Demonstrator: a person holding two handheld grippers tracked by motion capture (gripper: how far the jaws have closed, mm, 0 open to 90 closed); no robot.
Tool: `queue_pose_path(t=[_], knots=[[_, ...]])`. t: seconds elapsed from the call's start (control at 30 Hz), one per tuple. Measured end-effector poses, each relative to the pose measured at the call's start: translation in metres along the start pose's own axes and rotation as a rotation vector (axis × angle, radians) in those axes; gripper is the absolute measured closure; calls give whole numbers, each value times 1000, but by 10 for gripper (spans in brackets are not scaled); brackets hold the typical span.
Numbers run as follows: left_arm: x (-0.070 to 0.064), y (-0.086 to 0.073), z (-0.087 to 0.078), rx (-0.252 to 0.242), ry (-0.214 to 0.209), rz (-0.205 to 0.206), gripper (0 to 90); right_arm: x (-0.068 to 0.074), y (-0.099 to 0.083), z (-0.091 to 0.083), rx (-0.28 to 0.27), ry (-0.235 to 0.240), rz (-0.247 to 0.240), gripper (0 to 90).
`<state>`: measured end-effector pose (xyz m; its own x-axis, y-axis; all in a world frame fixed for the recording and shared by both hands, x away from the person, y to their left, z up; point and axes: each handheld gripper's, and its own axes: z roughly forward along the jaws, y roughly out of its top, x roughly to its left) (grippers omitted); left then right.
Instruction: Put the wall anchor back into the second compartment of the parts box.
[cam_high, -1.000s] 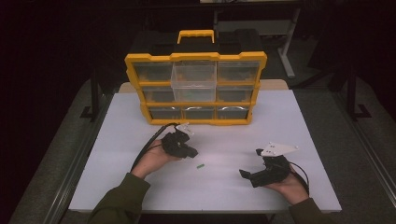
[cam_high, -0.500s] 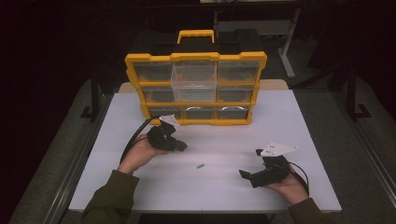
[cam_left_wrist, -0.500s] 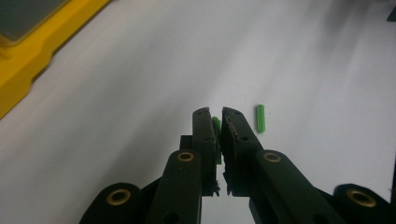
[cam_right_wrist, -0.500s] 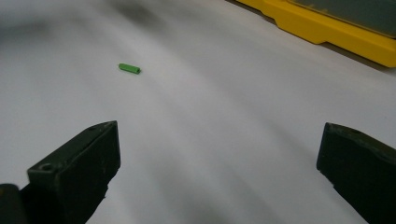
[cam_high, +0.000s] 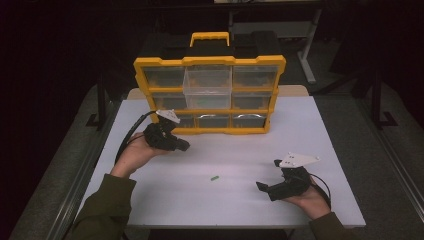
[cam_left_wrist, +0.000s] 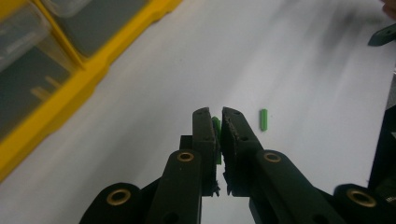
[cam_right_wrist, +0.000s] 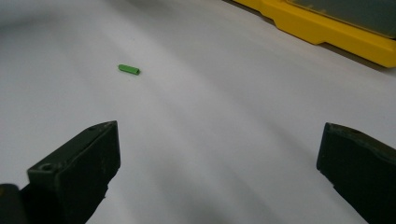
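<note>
Pinching a small green peg (cam_left_wrist: 215, 127), the left gripper (cam_left_wrist: 218, 122) is nearly closed.

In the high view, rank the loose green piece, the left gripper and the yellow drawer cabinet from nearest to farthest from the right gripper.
1. Loose green piece, on the table to its left.
2. Left gripper, farther left, near the cabinet.
3. Yellow drawer cabinet, at the table's far edge.

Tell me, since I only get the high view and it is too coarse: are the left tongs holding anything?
Observer: Yes. The left tongs are shut on a small green piece.
Operator: And the right tongs?
Observer: The right tongs stand wide open, with nothing between them.
Operator: What shape is the loose green piece?
Observer: A short stick. One end looks rounded and the other cut flat.
</note>
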<state>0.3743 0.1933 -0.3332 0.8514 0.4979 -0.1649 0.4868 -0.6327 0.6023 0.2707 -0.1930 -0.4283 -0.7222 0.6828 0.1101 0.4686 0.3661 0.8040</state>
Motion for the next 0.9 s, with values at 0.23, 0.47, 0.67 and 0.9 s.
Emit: queue_pose_path(t=[0.23, 0.47, 0.67, 0.9], knots=[[2, 15, -27, -4, 23, 23, 844, 0, 0, 0, 1, 4, -2, 0], [3, 27, -48, -12, 15, 22, 844, 0, 0, 0, 0, 4, -3, 0], [4, 39, -67, -18, 24, 21, 844, 0, 0, 0, 0, 5, -3, 0], [4, 58, -92, -25, 40, 41, 844, 0, 0, 0, -1, 5, 0, 0]])
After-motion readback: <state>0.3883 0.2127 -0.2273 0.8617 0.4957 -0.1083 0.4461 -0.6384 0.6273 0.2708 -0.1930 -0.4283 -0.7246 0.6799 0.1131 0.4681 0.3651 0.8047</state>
